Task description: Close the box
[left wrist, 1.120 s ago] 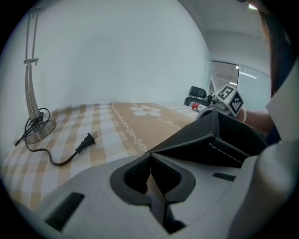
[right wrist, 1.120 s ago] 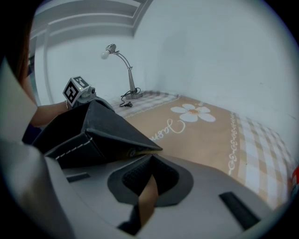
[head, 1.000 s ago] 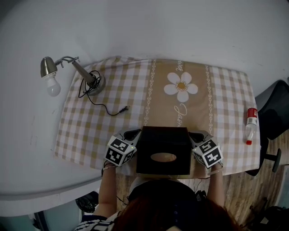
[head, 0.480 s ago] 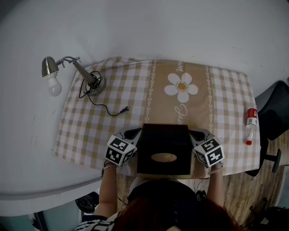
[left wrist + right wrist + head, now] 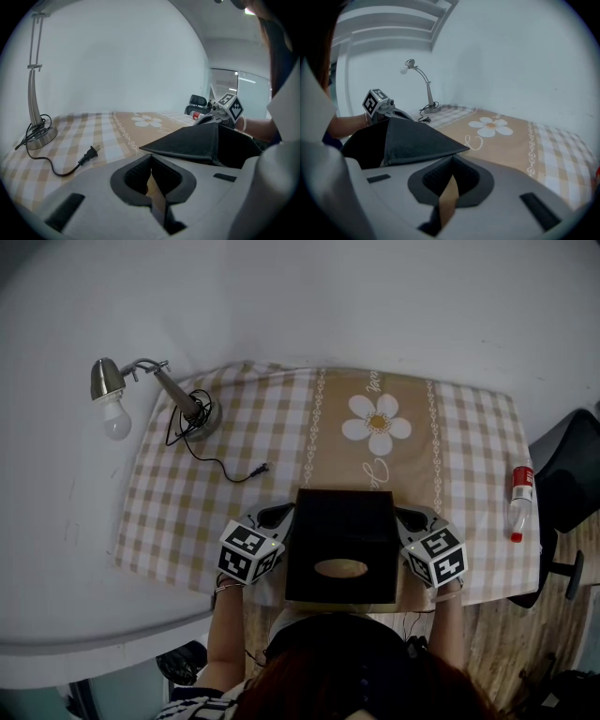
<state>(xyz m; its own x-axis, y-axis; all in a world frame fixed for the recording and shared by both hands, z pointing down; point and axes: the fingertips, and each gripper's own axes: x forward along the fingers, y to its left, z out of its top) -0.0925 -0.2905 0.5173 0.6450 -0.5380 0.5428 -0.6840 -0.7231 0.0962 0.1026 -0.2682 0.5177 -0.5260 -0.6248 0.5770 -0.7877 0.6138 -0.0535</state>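
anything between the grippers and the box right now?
Nothing visible. The left gripper and right gripper sit against the sides of the black box, each shut on a thin tan strip. The plug and lamp lie far left, apart from it.

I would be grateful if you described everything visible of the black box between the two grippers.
The black box is rectangular, matte and leather-like, with an oval opening in its top showing tan. It sits at the near edge of the checked tablecloth, just short of the daisy print. Its lid panel is raised, close to level, with dark space under it. The left gripper and right gripper flank it, each with jaws shut on a thin tan edge, apparently the lid's.
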